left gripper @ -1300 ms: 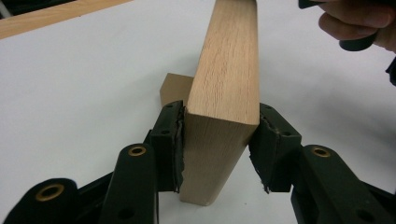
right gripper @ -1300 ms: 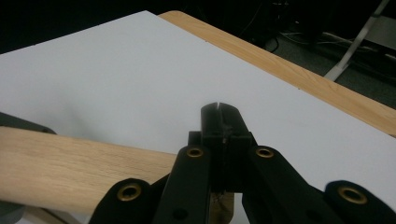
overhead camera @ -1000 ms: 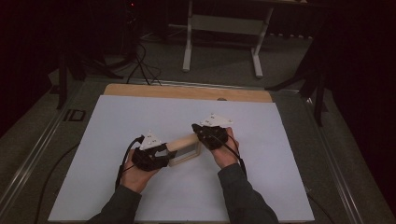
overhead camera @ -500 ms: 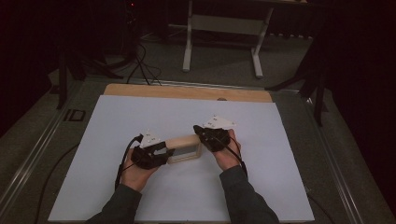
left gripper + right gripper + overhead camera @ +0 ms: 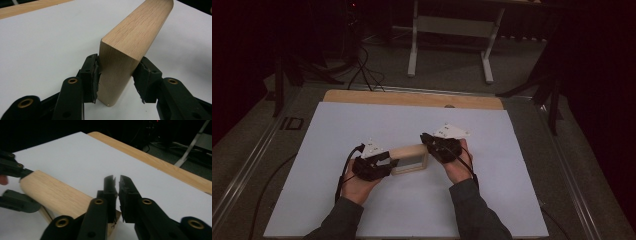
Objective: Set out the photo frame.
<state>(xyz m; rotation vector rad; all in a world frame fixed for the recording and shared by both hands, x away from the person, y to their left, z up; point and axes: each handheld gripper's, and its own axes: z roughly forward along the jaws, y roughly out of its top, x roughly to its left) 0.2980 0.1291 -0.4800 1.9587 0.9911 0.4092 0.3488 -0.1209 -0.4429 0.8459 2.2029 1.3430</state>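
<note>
A pale wooden block [image 5: 409,159] with a greyish panel on its near face lies across the middle of the white table sheet [image 5: 512,190]. My left gripper [image 5: 387,162] is shut on the block's left end; in the left gripper view both pads [image 5: 93,75] press the sides of the block [image 5: 130,37]. My right gripper [image 5: 430,142] is at the block's right end. Its jaws have just been opening: in the right gripper view the right gripper [image 5: 117,178] shows a narrow gap with nothing in it, above the end of the block [image 5: 57,195].
A wooden strip [image 5: 412,98] borders the sheet's far edge. A metal rail [image 5: 257,155] runs along the table's left side. Beyond the table stand white desk legs [image 5: 413,45] and cables [image 5: 362,65] on a dark floor.
The block's right end, raised a second ago, has come down, and the block now lies level on the sheet. My right hand sank a little with it. The left hand stayed put.
</note>
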